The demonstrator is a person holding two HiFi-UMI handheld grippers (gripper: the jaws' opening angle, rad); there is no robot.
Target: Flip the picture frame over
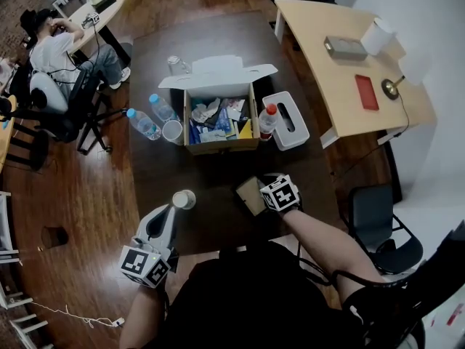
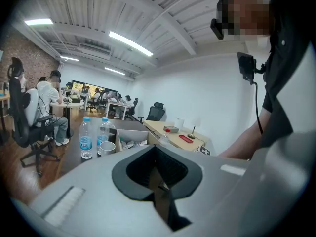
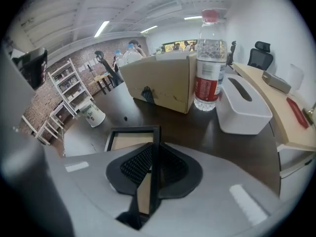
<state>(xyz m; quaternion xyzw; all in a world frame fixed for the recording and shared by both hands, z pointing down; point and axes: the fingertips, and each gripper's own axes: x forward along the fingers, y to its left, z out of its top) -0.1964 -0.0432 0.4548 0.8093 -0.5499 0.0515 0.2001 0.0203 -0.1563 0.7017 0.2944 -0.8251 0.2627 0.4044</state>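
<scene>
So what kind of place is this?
Likely an open-plan office: a wooden desk, a swivel chair, a person seated at another desk, and strip lights overhead.

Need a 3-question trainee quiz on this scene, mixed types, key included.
1. True or false: the right gripper grips the frame by its edge.
2. Where is the red-capped bottle relative to the box? A inside it; B between it and the tissue box; C left of it.
3. Fill in: the left gripper has its jaws ___ and empty.
Key: 1 true; 2 B; 3 shut.
</scene>
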